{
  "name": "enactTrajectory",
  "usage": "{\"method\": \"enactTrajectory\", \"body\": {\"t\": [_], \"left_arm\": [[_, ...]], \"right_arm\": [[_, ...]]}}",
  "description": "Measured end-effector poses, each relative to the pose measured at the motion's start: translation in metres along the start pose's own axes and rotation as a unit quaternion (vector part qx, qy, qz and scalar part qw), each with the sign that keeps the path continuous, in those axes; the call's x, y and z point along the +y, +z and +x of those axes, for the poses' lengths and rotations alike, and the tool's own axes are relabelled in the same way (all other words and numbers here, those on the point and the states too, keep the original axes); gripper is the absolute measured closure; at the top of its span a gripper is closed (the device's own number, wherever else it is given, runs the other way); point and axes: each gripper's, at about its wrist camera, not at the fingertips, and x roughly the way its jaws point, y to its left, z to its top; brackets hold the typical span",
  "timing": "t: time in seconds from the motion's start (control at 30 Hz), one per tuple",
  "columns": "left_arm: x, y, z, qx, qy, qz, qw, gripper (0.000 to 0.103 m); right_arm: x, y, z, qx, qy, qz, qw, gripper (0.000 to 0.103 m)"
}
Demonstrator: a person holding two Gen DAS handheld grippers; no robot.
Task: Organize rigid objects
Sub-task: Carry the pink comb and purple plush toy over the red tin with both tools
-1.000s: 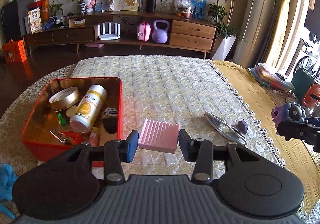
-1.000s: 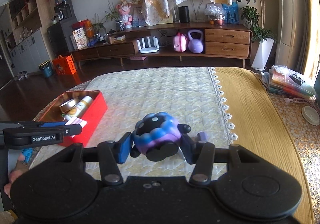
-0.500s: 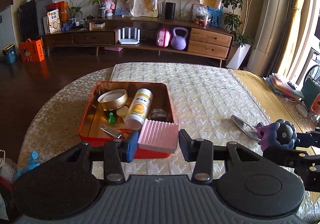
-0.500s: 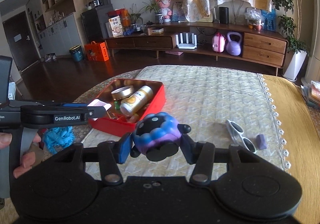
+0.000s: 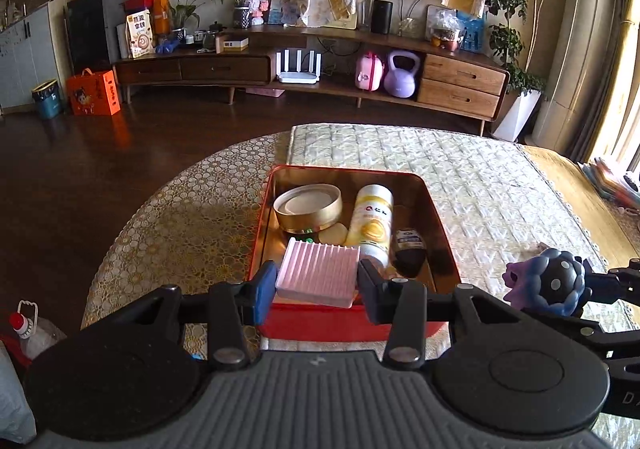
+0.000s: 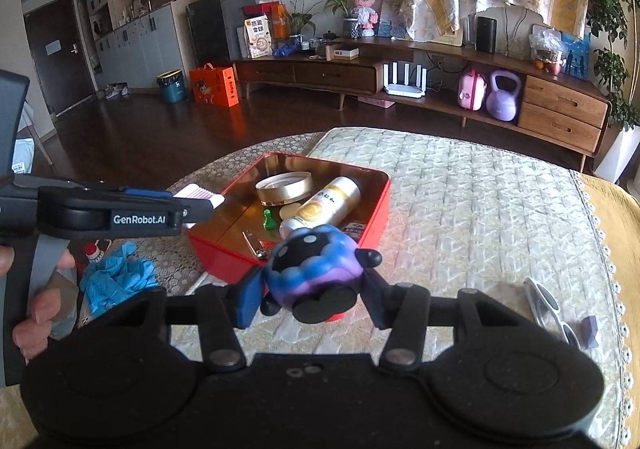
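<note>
My left gripper [image 5: 317, 285] is clamped on the pink ridged block [image 5: 318, 273], held flat above the near edge of the red tin [image 5: 436, 215]; ridges run away from me, long axis across the jaws. My right gripper [image 6: 311, 295] is closed on the purple-blue toy [image 6: 316, 269], near the tin's right side. In the tin, the bottle [image 5: 370, 223] lies lengthwise, cap end toward me. Sunglasses [image 6: 550, 307] lie on the cloth.

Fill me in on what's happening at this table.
A person is tidying loose items into a red tin, one handheld gripper in each hand. The left gripper is shut on a pink ridged tray, held over the tin's near edge. The right gripper is shut on a blue-purple toy just short of the tin. Sunglasses lie on the cloth.
</note>
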Motion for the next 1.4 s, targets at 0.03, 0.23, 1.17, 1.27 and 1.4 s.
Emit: {"method": "enactTrajectory", "body": {"t": [0.03, 0.23, 1.17, 1.27, 1.4], "left_arm": [[0.002, 0.002, 0.005, 0.0, 0.005, 0.002, 1.0, 0.06], [0.004, 0.017, 0.04, 0.007, 0.011, 0.01, 0.9999, 0.06], [-0.001, 0.007, 0.122, 0.077, 0.006, -0.004, 0.997, 0.06], [-0.003, 0.005, 0.121, 0.081, 0.004, -0.005, 0.9967, 0.061], [-0.003, 0.004, 0.116, 0.085, 0.007, -0.009, 0.9963, 0.061]], "right_arm": [[0.0, 0.002, 0.006, 0.0, -0.001, 0.004, 1.0, 0.052], [-0.006, 0.015, 0.043, 0.003, -0.003, 0.007, 1.0, 0.052], [0.0, 0.013, 0.097, 0.028, -0.002, -0.029, 0.999, 0.049], [-0.001, 0.013, 0.09, 0.024, 0.0, -0.026, 0.999, 0.048], [-0.002, 0.012, 0.08, 0.021, 0.004, -0.025, 0.999, 0.045]]}}
